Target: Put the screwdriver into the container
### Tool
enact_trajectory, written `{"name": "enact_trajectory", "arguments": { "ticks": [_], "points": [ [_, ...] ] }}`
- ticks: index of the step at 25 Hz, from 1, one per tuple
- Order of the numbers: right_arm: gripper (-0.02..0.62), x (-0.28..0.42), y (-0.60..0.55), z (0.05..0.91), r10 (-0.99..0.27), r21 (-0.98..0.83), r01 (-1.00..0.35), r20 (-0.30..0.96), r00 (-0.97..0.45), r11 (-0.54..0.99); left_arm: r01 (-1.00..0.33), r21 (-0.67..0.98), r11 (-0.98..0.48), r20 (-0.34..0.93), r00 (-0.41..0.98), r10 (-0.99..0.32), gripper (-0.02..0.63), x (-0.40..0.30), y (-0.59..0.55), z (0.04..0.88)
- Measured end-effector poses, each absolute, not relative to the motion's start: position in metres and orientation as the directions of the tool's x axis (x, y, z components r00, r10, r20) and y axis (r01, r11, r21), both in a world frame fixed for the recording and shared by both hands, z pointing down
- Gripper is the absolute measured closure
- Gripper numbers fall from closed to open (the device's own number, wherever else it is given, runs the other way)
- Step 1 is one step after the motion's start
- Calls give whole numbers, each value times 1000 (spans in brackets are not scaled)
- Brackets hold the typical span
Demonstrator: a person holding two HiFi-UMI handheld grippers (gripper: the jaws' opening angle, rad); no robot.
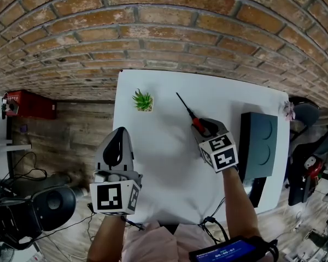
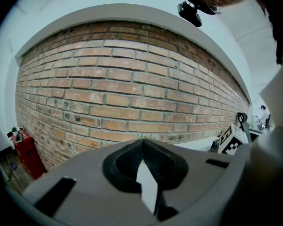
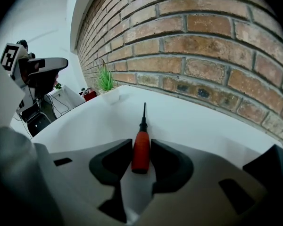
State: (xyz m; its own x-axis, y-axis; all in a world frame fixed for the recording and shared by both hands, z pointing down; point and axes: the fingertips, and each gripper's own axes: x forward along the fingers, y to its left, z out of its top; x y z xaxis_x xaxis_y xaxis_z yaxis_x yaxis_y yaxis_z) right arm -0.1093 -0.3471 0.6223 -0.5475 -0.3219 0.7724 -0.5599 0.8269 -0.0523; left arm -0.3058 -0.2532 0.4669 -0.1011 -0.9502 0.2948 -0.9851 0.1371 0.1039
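A screwdriver [image 1: 192, 118] with a red handle and a thin black shaft lies on the white table [image 1: 164, 168], tip pointing toward the brick wall. My right gripper [image 1: 205, 130] is down at its handle. In the right gripper view the two dark pads [image 3: 117, 158] sit against both sides of the red handle [image 3: 141, 150], so the right gripper [image 3: 141, 145] is shut on it. The container [image 1: 258, 144], a dark teal box, stands at the table's right edge, right of that gripper. My left gripper [image 1: 118, 138] hovers over the table's left edge, shut and empty [image 2: 142, 142].
A small potted plant [image 1: 143, 100] stands at the table's back left, also seen as the plant [image 3: 105, 81] in the right gripper view. A brick wall [image 1: 164, 31] runs behind the table. A red box [image 1: 30, 103] and cables lie on the floor at left; a chair [image 1: 311, 162] stands at right.
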Motion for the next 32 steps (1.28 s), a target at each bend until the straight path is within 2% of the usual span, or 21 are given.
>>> {"name": "enact_trajectory", "arguments": {
  "ticks": [9, 15, 32],
  "points": [
    [482, -109, -346, 622, -323, -53, -564, 773, -545, 824, -982, 116, 148, 289, -110, -951, 594, -304, -253, 460],
    [486, -105, -348, 615, -367, -39, -595, 754, -545, 803, -986, 85, 146, 276, -117, -954, 594, -305, -246, 453],
    [486, -85, -332, 517, -477, -3, -613, 626, -617, 790, -991, 56, 121, 174, -110, -979, 594, -250, -211, 394]
  ]
}}
